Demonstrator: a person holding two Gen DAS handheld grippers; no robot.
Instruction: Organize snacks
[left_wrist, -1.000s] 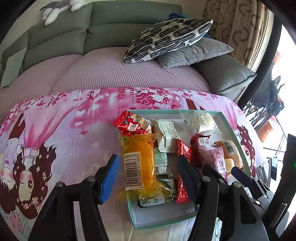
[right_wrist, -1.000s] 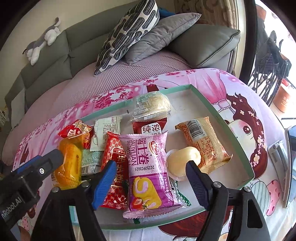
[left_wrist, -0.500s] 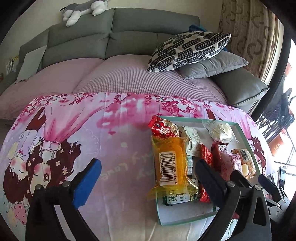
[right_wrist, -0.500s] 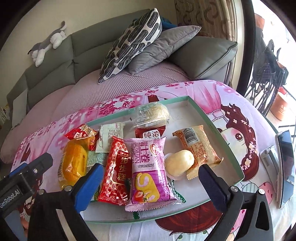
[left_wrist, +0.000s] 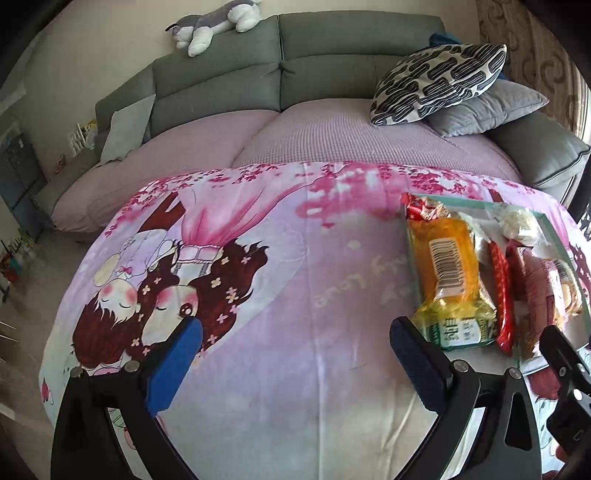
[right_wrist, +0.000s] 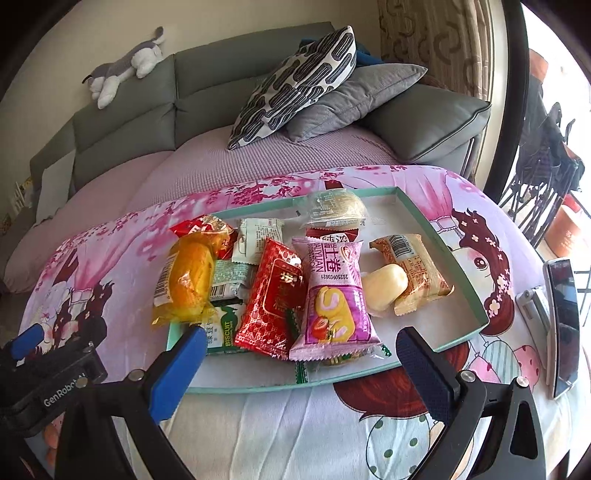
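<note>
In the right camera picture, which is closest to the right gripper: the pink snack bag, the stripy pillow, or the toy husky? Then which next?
From the right gripper:
1. Pink snack bag, in the tray just ahead of the fingertips.
2. Stripy pillow, on the sofa behind the table, leaning on a grey cushion.
3. Toy husky, farthest, up on the sofa back at the left.

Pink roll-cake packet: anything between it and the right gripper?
Nothing visible. The pink roll-cake packet lies on top of the pile in the tray, just ahead of the open right gripper, its near end unobstructed.
</note>
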